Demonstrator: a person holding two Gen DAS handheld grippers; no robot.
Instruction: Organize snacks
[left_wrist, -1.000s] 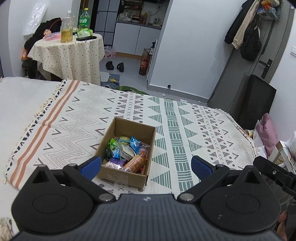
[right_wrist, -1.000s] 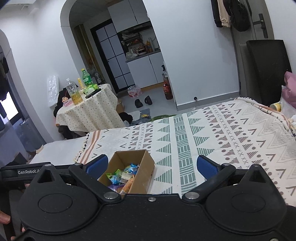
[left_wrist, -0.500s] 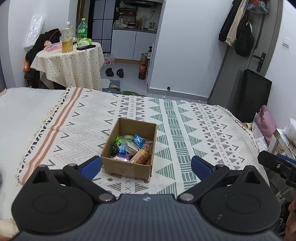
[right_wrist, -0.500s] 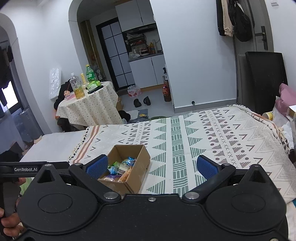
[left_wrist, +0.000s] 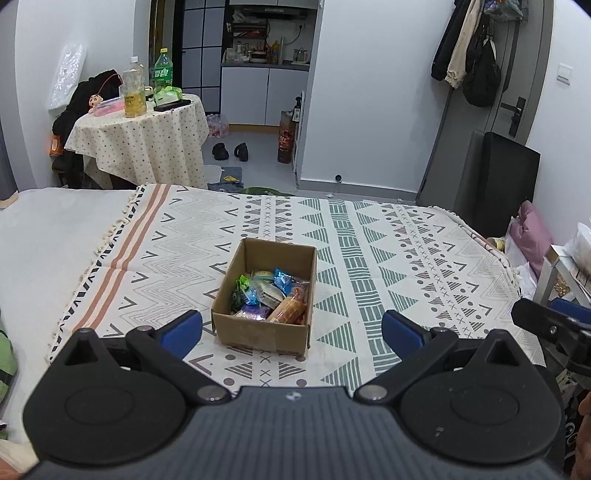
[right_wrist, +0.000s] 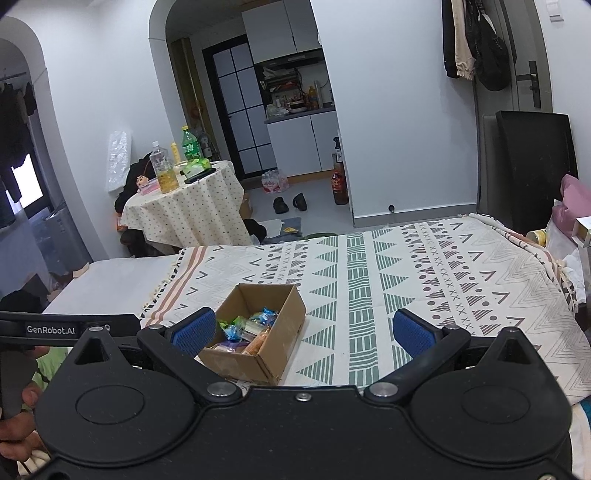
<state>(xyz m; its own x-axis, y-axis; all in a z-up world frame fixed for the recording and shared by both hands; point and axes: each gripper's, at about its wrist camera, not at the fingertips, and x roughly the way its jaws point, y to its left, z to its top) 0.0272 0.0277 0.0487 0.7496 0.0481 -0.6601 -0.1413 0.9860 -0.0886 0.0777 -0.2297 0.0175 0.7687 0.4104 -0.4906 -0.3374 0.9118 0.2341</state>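
Holding both claws above the near edge of the bed, nothing gripped. My left gripper (left_wrist: 291, 330) has its blue pads spread wide apart, empty. My right gripper (right_wrist: 304, 330) is the same: pads far apart, nothing between them.

Task item: open cardboard box (left_wrist: 267, 291) sitting on the patterned blanket (left_wrist: 388, 258), flaps up, upright. From the left wrist view it sits ahead and just inside my left pad, closer to that pad than to the right one, near wall a bit beyond the fingertips. No contact. From the right wrist view the box (right_wrist: 258, 332) is low and left, partly hidden behind my left-side pad, well away from the other pad.

Snacks (left_wrist: 271, 295) are all inside the box, piled loose: green and blue wrappers, a purple pack, an orange-brown cracker sleeve (left_wrist: 287, 309) at the near right corner. Same pile shows in the right view (right_wrist: 247, 330). Can't read any labels.

Blanket around the box carries no loose snacks that I can see.

Right gripper's body pokes into the left view at the far right edge. Left gripper's bar, marked GenRobot.AI, crosses the right view's left edge, with a hand (right_wrist: 16, 417) on its handle below.

Background: round table (left_wrist: 147, 144) with bottles, beyond the bed.
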